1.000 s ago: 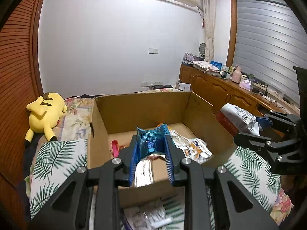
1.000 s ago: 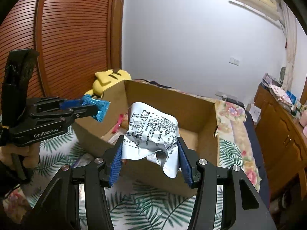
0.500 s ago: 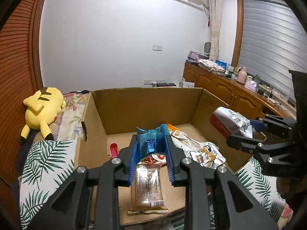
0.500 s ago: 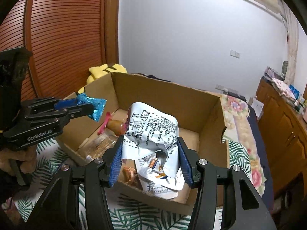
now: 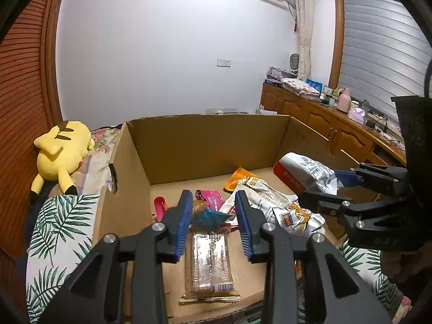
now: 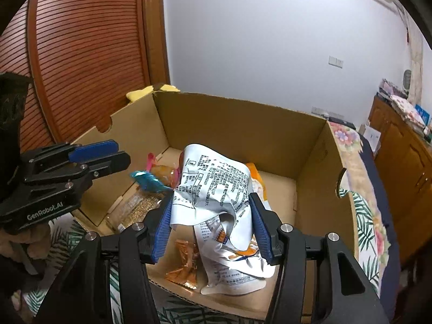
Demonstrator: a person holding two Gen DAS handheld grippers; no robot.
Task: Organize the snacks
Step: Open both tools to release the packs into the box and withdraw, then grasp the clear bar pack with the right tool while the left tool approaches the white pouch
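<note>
The left gripper (image 5: 213,217) hangs over the near part of the open cardboard box (image 5: 208,140), its blue-padded fingers (image 5: 184,221) spread apart with nothing between them; the blue wrapper (image 5: 209,216) lies loose in the box just beneath the gap, on top of other packets. Nearest the box's front wall, a long clear packet of seeded bars (image 5: 209,260) lies flat on the cardboard floor, running from front to back. Beside it toward the right side of the box, the right gripper (image 6: 212,225) is clenched on a crumpled white snack bag (image 6: 216,186) printed with black text, holding it above the box floor so that its lower end hangs over another white packet (image 6: 235,272) and next to a small orange wrapper (image 6: 185,263) at the front right. Further in, a pink packet (image 5: 209,197) and a red piece (image 5: 159,206) sit toward the left wall, and an orange pouch (image 5: 239,179) lies near the middle of the floor, short of the back wall. The box stands on a bed covered with a palm-leaf sheet (image 5: 58,224). Beyond the box's left rear corner, a yellow plush toy (image 5: 63,148) lies on a floral blanket against the slatted wooden wardrobe (image 6: 81,54). Along the far right wall runs a wooden cabinet (image 5: 324,118) cluttered with small things.
</note>
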